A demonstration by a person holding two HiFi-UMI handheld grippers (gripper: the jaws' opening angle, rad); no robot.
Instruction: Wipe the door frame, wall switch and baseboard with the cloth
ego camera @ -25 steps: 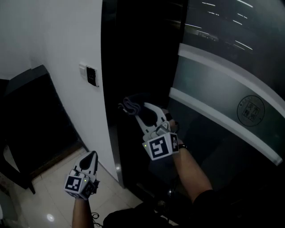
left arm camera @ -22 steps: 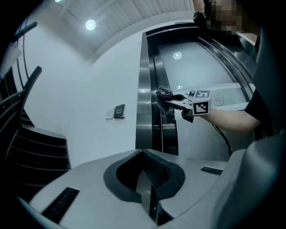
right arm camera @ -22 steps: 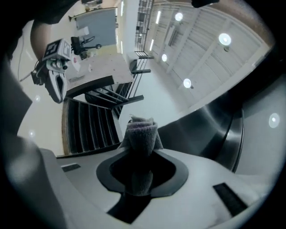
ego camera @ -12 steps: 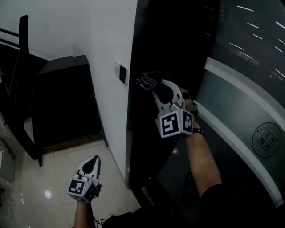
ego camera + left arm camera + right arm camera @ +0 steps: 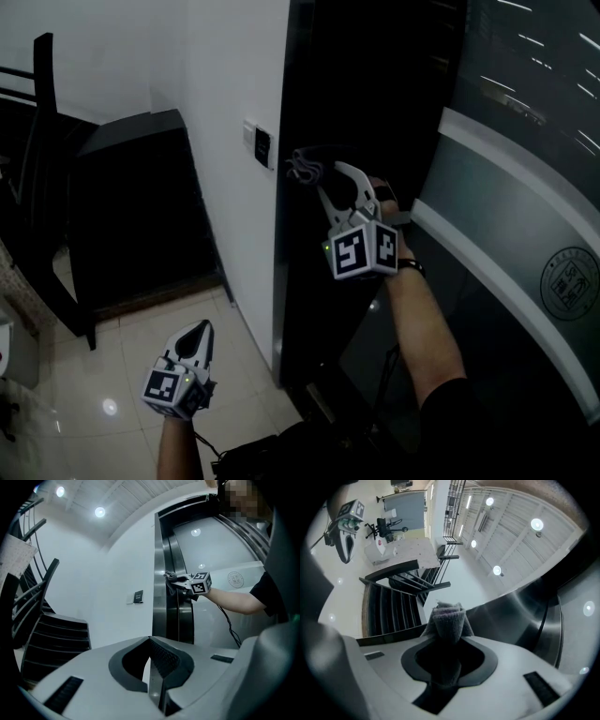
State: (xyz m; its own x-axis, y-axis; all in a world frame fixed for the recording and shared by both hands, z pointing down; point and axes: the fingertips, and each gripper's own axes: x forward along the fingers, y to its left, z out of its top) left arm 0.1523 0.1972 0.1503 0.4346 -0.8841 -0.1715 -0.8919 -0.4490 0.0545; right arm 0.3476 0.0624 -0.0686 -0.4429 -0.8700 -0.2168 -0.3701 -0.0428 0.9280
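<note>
The right tongs [image 5: 322, 178] pinch the cloth [image 5: 301, 169] at the door frame [image 5: 309, 84]; the left tongs [image 5: 199, 330] sit closed (holding nothing).

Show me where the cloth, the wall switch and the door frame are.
cloth [image 5: 447, 617]: right gripper view, on the folded end sticking out past the jaws.
wall switch [image 5: 263, 147]: head view, on its dark face plate.
door frame [image 5: 319, 84]: head view, on the dark upright above the cloth.

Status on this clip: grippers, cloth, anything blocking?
Right hand-held gripper shut on cloth, at door frame. Left hand-held gripper shut, empty, hanging low. Nothing blocking.
</note>
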